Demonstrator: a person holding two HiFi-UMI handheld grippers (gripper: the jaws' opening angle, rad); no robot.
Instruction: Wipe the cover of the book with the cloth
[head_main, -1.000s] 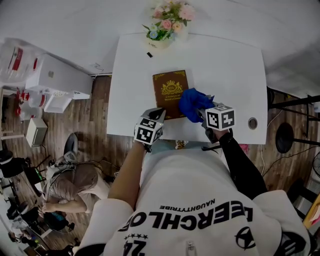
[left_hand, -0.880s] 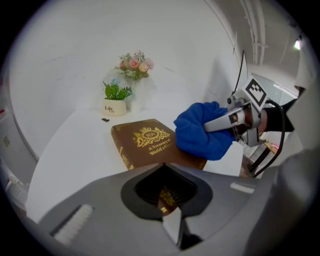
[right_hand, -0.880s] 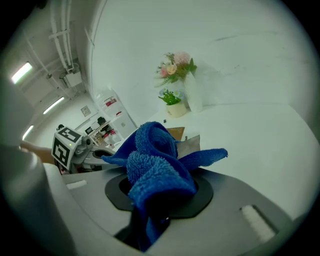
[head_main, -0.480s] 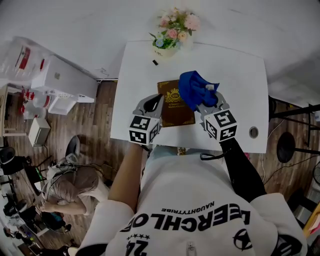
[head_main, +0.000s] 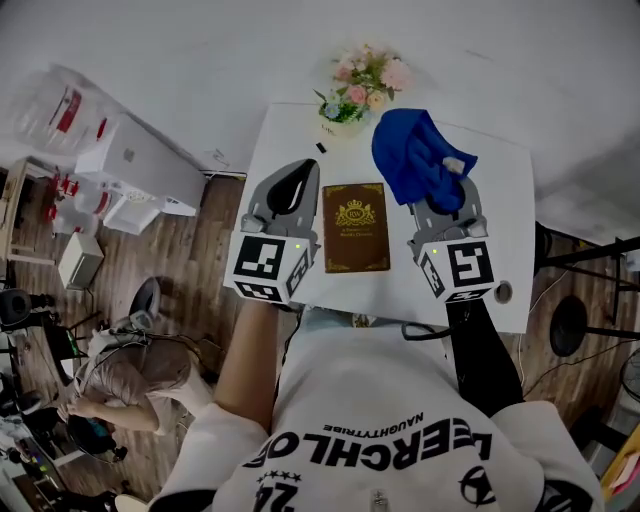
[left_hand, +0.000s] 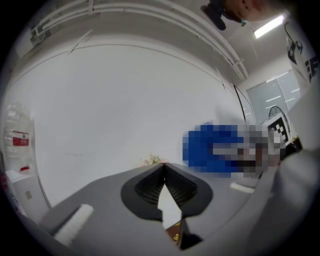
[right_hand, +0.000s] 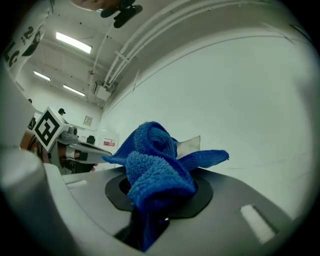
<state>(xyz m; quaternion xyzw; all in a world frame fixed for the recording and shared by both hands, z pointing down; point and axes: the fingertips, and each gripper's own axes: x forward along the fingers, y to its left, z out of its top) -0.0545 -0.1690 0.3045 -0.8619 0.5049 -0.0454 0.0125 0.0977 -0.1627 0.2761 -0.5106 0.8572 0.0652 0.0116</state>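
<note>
Brown hardcover book (head_main: 356, 227) flat on white counter (head_main: 500, 190). Up beyond its far right corner, blue cloth (head_main: 415, 160) clenched in right gripper (head_main: 437, 200): soft, limp, light, best pinched mid-bunch. Left of book, left gripper (head_main: 297, 172) closed, empty.

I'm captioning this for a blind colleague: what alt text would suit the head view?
From above, the right claw grips a bunched blue cloth, off the brown book that lies closed on the white table between both claws. The left claw is shut and empty; flowers stand at the far edge.
</note>
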